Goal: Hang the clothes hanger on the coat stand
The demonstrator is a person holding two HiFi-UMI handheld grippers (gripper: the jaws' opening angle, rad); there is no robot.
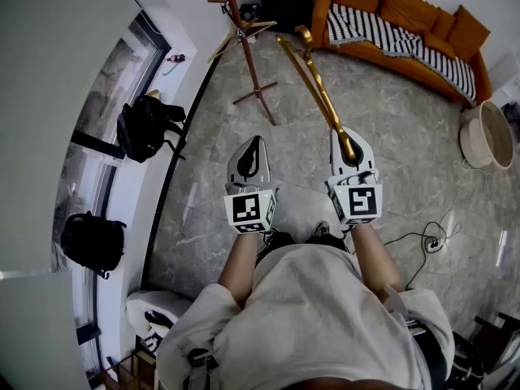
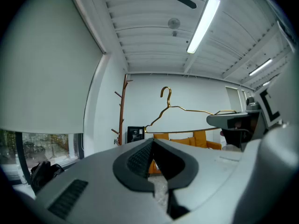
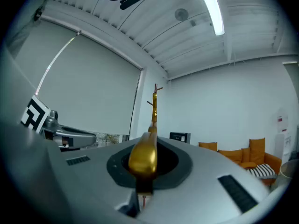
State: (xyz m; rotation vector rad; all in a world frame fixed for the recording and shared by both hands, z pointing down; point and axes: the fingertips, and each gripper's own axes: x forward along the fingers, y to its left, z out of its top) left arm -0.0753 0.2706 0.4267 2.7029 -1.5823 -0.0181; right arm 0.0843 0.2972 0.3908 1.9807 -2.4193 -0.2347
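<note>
right gripper [image 1: 348, 143]: jaws pinched on one arm end of the gold metal clothes hanger [image 1: 314, 81]; in right gripper view [image 3: 142, 174] the rounded gold tip [image 3: 143, 157] sits clamped in the jaw gap
left gripper [image 1: 253, 142]: jaws pressed together, nothing between them; same in left gripper view [image 2: 153, 155]; at 9 o'clock of the right gripper, apart from it
hanger pose: runs from the right gripper toward 11 o'clock in head view, held in air; left gripper view shows the whole hanger [image 2: 187, 110], hook up
hanger vs stand: hook is near the red-brown wooden coat stand [image 1: 248, 51] but apart from it, not hung on any peg
coat stand: upright on the floor at 12 o'clock of the left gripper; in left gripper view [image 2: 124, 111] it is at 9 o'clock of the hanger; in right gripper view [image 3: 155, 94] straight past the hanger tip
floor: grey marble-look tiles [image 1: 390, 136]
sofa: orange couch with a black-and-white striped blanket [image 1: 406, 23], at 1 o'clock of the right gripper, well apart
basket: round beige tub [image 1: 486, 132], at 3 o'clock of the right gripper
bags: two black backpacks by the window, one [image 1: 146, 124] at 9 o'clock of the left gripper, other [image 1: 91, 240] at 8 o'clock
cable: black cord on the floor [image 1: 426, 240], 4 o'clock of the right gripper
</note>
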